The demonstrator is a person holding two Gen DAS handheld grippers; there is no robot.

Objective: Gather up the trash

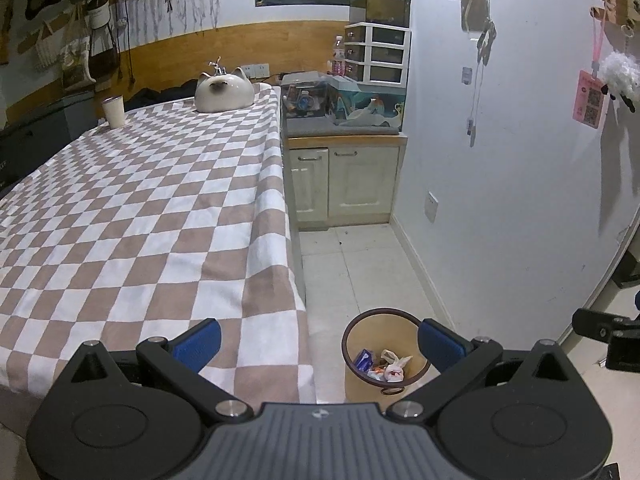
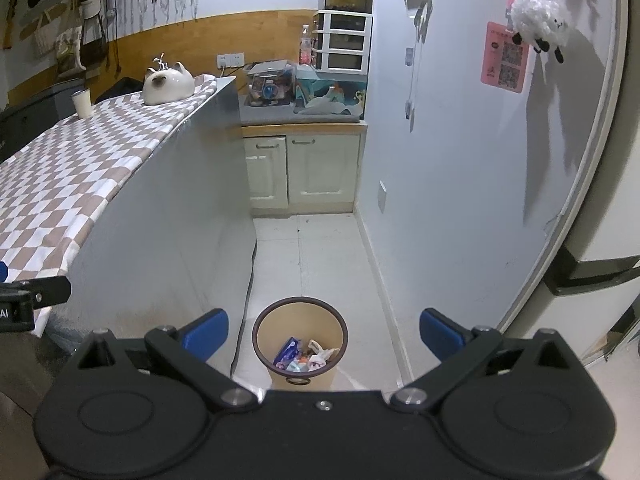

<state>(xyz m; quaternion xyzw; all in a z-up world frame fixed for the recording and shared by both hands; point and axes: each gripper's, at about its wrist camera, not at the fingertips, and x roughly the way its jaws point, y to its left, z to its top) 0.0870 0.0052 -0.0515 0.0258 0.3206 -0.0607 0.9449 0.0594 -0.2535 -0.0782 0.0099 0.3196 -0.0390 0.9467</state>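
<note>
On the floor beside the table, the bin already holds the trash, both claws are held wide open and empty, and no further litter is seen, so a search is judged next.

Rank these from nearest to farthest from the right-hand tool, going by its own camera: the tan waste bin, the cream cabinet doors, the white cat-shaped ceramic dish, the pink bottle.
1. Tan waste bin with a dark rim, on the floor just ahead of the open right tool.
2. Cream cabinet doors, straight ahead at the aisle's end.
3. White cat-shaped ceramic dish on the checkered cloth, left, and pink bottle above the cabinet: too close to call.
</note>
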